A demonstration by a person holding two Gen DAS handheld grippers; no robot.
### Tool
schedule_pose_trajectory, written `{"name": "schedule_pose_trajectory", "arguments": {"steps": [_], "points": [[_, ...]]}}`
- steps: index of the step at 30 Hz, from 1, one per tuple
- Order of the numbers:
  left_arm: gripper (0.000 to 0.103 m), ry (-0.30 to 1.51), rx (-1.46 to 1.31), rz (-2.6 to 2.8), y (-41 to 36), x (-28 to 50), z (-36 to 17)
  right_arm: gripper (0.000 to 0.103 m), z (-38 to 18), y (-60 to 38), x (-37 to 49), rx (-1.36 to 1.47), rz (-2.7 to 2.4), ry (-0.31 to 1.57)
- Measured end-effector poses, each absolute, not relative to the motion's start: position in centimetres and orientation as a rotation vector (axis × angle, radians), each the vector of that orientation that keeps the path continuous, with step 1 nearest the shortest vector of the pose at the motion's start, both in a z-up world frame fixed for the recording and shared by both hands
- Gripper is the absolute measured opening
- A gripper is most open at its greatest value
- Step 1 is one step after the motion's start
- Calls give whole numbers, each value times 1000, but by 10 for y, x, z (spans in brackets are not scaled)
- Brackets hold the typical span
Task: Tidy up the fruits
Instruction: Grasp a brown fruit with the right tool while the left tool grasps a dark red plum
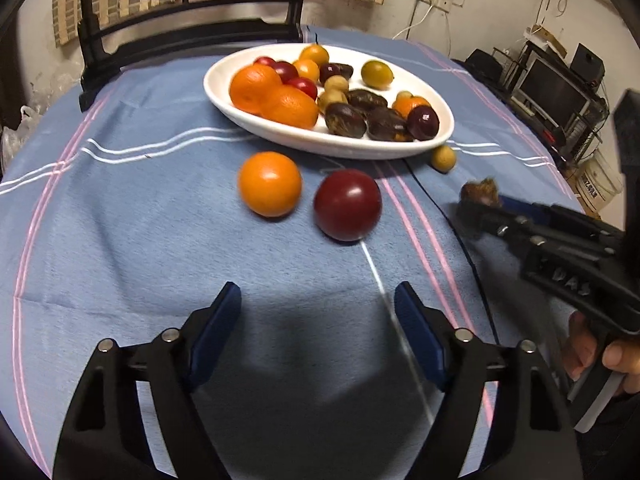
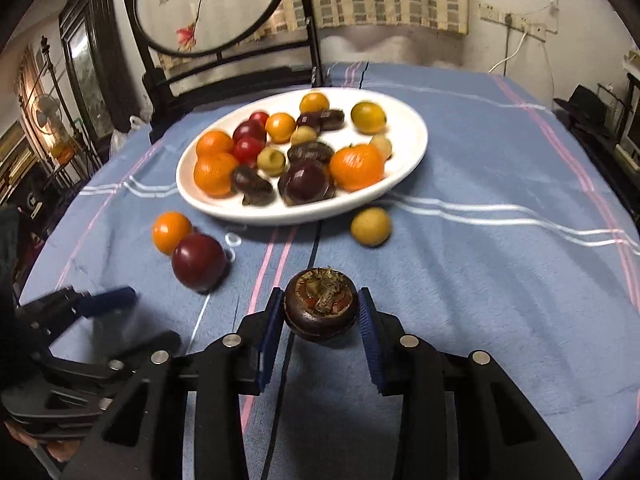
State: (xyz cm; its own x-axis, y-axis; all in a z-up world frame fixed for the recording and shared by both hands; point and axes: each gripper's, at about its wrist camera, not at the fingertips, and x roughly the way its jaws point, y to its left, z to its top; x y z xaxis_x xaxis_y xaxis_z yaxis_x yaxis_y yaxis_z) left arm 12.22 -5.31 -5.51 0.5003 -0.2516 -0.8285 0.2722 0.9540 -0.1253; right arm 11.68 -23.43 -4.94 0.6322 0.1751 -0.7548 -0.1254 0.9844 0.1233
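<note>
A white oval plate [image 1: 224, 96] [image 2: 408, 160] holds oranges, red plums, dark brown chestnut-like fruits and small yellow fruits. On the blue cloth in front of it lie an orange [image 1: 270, 184] [image 2: 171, 232], a dark red plum [image 1: 347, 205] [image 2: 199, 262] and a small yellow fruit [image 1: 443, 158] [image 2: 371, 226]. My right gripper [image 2: 321, 312] [image 1: 478, 204] is shut on a dark brown water chestnut [image 2: 321, 305] [image 1: 480, 192], held above the cloth. My left gripper [image 1: 318, 308] [image 2: 120, 300] is open and empty, short of the orange and plum.
A dark wooden chair [image 1: 180, 28] [image 2: 224, 60] stands behind the plate at the table's far edge. The striped blue tablecloth [image 1: 120, 220] [image 2: 500, 280] covers the round table. Shelves with a monitor [image 1: 556, 92] stand at the right beyond the table.
</note>
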Motion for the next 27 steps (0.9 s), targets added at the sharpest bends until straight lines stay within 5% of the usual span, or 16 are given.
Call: {"name": "schedule_pose_trajectory", "arguments": {"steps": [17, 22, 27], "points": [[56, 1004, 83, -197, -94, 165, -56, 38, -36, -246, 112, 109, 187, 831], [37, 1003, 50, -203, -93, 170, -55, 38, -38, -246, 113, 108, 185, 840], [38, 1013, 57, -239, -87, 158, -53, 38, -37, -245, 113, 105, 185, 833]]}}
